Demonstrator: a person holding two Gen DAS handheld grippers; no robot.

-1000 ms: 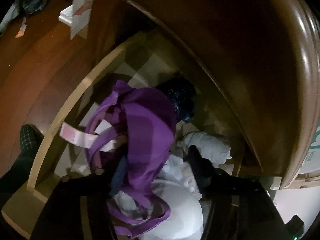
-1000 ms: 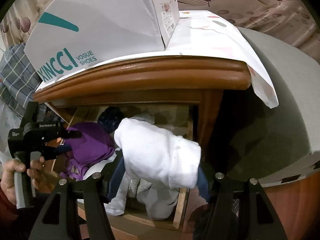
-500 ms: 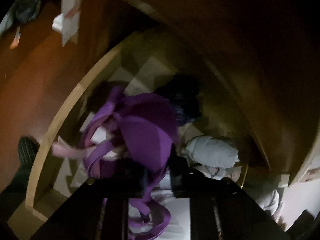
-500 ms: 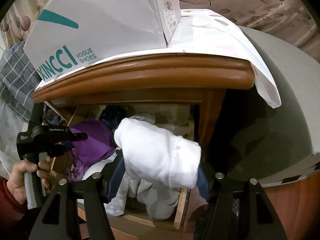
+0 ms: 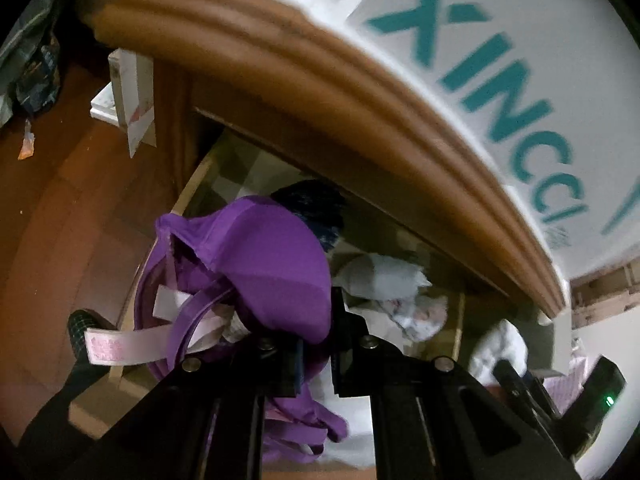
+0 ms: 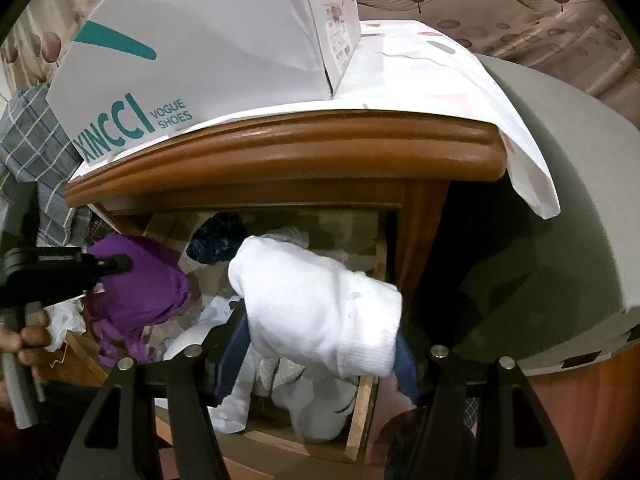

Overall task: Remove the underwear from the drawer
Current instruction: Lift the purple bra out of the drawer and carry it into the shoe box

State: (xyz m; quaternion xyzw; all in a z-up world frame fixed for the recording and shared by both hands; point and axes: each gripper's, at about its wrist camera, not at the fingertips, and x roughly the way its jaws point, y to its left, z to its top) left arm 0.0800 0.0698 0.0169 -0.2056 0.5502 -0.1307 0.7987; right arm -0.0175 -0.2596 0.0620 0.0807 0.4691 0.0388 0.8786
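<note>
Left gripper (image 5: 314, 354) jaws pinched tight on purple underwear (image 5: 264, 276), the garment bunched up over the fingers, straps and a pale pink label (image 5: 120, 346) hanging loose above the open drawer's (image 6: 362, 404) left side. Right gripper (image 6: 320, 354) jaws part-spread, pads pressing both ends of a rolled white garment (image 6: 320, 312) held over the drawer. Behind: dark blue item (image 6: 218, 240) at drawer back. Above: wooden cabinet top (image 6: 280, 152), white shoe box (image 6: 208, 48).
</note>
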